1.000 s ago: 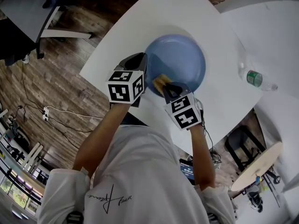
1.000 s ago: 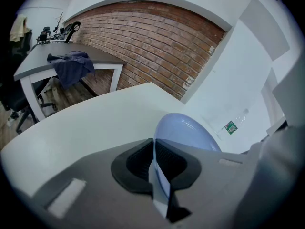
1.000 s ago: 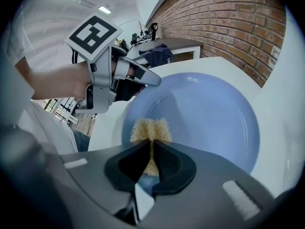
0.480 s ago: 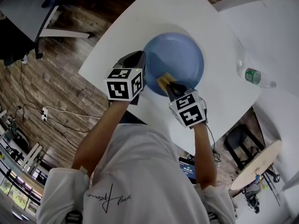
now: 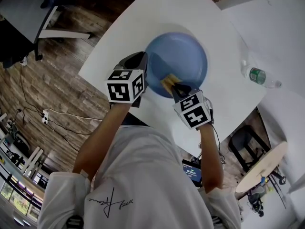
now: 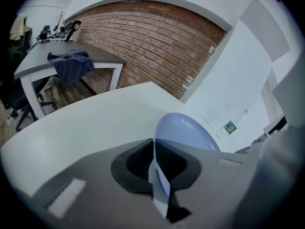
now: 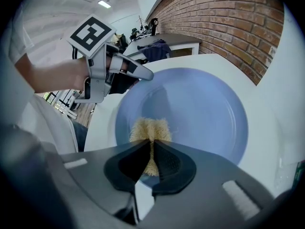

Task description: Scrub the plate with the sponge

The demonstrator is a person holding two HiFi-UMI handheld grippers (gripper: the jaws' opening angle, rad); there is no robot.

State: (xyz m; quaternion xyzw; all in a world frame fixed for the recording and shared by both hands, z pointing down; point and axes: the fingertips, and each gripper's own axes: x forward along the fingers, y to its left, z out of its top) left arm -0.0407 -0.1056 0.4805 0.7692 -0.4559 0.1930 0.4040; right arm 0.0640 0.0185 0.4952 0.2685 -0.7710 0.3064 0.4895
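My left gripper (image 6: pixel 153 160) is clamped on the round blue plate (image 7: pixel 200 111) at its rim, over the white surface (image 5: pixel 190 8), and my right gripper (image 7: pixel 151 159) pinches the tan fibrous sponge (image 7: pixel 150 129) against the plate at lower centre of frame.

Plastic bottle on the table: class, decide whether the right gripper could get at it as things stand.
Probably not yet. Bare table leaves the way to the plastic bottle free, but the right gripper is shut on the sponge against the blue plate.
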